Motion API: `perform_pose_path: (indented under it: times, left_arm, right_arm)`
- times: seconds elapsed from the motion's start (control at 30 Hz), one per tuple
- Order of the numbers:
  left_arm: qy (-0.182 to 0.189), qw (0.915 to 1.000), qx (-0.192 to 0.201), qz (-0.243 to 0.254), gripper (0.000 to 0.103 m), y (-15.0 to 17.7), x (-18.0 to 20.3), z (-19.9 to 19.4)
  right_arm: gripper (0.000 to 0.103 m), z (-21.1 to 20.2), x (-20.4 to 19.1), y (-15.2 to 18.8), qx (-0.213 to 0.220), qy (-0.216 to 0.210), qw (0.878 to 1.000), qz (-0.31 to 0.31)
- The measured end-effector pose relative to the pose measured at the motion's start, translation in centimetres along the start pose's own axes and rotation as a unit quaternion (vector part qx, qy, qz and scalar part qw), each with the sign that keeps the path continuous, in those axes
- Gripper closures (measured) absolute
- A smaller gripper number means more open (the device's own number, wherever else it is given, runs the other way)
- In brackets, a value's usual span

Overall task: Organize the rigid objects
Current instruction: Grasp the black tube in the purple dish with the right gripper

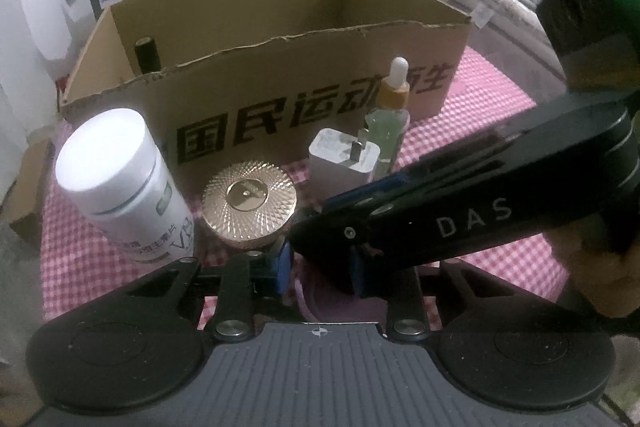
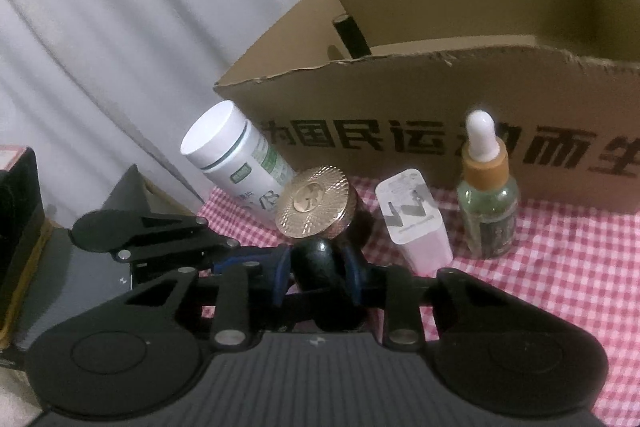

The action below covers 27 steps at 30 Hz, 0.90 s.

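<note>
While your left gripper (image 1: 286, 267) pinches something hidden, the right gripper (image 1: 356, 259) crosses at four o'clock. Right wrist: you're clamped on the dark rounded object (image 2: 318, 259), cardboard box (image 2: 400, 99) at one o'clock. Lift it over the rim.

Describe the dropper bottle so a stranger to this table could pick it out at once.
Find the big open cardboard box with black lettering, standing on the pink checked cloth. A row of small items stands along its printed front wall; the dropper bottle is at the right end, just past the white plug adapter. It alone is clear greenish glass, with a tan collar and a white rubber bulb on top.
</note>
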State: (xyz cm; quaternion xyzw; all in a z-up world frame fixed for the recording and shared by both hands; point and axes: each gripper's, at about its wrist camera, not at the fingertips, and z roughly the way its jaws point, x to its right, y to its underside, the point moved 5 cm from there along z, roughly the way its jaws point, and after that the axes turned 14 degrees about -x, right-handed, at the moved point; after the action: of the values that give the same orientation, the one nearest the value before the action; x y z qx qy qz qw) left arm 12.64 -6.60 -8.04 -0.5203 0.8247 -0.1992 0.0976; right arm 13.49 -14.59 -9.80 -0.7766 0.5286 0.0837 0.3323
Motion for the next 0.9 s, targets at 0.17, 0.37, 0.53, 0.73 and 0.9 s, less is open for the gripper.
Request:
perform_pose_path:
  times: [0.17,0.37,0.53,0.73,0.9]
  left_arm:
    - [-0.005,0.9997,0.019,0.012,0.084,0.7,0.3,-1.2]
    - [-0.005,0.9997,0.018,0.018,0.086,1.3,1.1,-1.0]
    - [-0.014,0.9992,0.013,0.036,0.086,1.9,2.0,-0.7]
    - [-0.037,0.9981,0.011,0.047,0.086,2.1,2.9,0.0]
    - [-0.035,0.9984,0.01,0.043,0.088,2.2,3.0,-0.3]
  right_arm:
    - [0.078,-0.8,-0.5,0.3,0.007,0.0,1.0,0.004]
    - [0.085,-1.4,-0.8,1.2,0.012,0.007,1.0,0.01]
    - [0.084,-1.5,-0.6,1.9,0.014,0.016,0.999,0.03]
    - [0.081,-1.2,0.0,2.7,0.022,0.01,0.998,0.064]
    - [0.08,-1.3,0.2,2.9,0.03,0.006,0.996,0.08]
